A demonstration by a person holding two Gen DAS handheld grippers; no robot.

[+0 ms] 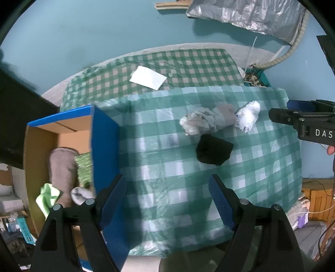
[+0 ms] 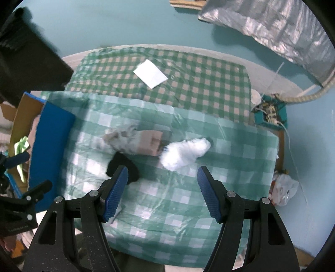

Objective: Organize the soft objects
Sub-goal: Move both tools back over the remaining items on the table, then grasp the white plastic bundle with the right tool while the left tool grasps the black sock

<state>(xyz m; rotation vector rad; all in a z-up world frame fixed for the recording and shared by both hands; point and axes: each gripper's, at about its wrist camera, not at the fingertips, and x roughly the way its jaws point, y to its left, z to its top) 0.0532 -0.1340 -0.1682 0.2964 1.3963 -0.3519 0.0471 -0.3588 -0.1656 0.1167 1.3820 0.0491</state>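
Observation:
On the green checked plastic tablecloth [image 1: 167, 146] lie three soft items close together: a grey-and-white rolled bundle [image 1: 201, 123], a white rolled sock [image 1: 249, 116] and a black sock [image 1: 213, 149]. My left gripper [image 1: 167, 200] hangs open above the cloth, with nothing between its blue pads, just right of the blue cardboard box [image 1: 104, 136]. The box holds a grey sock [image 1: 62, 167], a light green cloth [image 1: 47, 196] and a white sock [image 1: 80, 194]. My right gripper [image 2: 163, 192] is open above the cloth, near the white sock [image 2: 184, 152]; its left finger partly covers the black sock [image 2: 122, 165].
A white card [image 1: 148, 77] lies on a darker checked cloth [image 1: 188, 67] behind. A silver foil sheet [image 1: 251, 14] hangs at the top right. A teal basket [image 2: 280, 113] and a plastic bag [image 2: 284, 188] sit off the table's right side.

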